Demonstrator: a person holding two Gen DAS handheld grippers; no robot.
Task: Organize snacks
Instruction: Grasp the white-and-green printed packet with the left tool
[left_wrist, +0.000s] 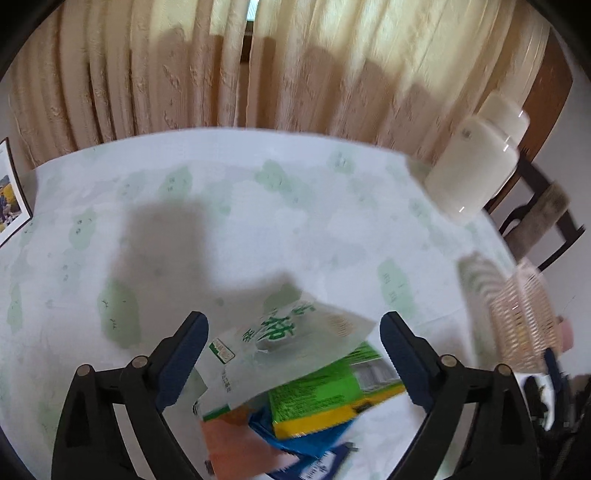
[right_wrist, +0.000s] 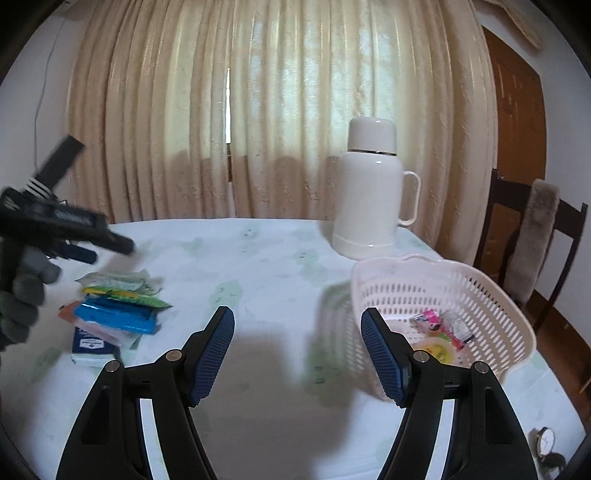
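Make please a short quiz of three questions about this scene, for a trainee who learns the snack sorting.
1. True or false: the left gripper is shut on a snack packet.
2. Multiple choice: where do the snacks that are already sorted lie? A) in the white slotted basket B) beside the white thermos jug C) on the chair
3. Fill in: on the snack pile, the packet lying under the green one is ____ .

Key
1. False. Its jaws stand wide apart over the pile, holding nothing.
2. A. A pink candy wrapper and a yellow jelly cup lie in the basket.
3. Blue.
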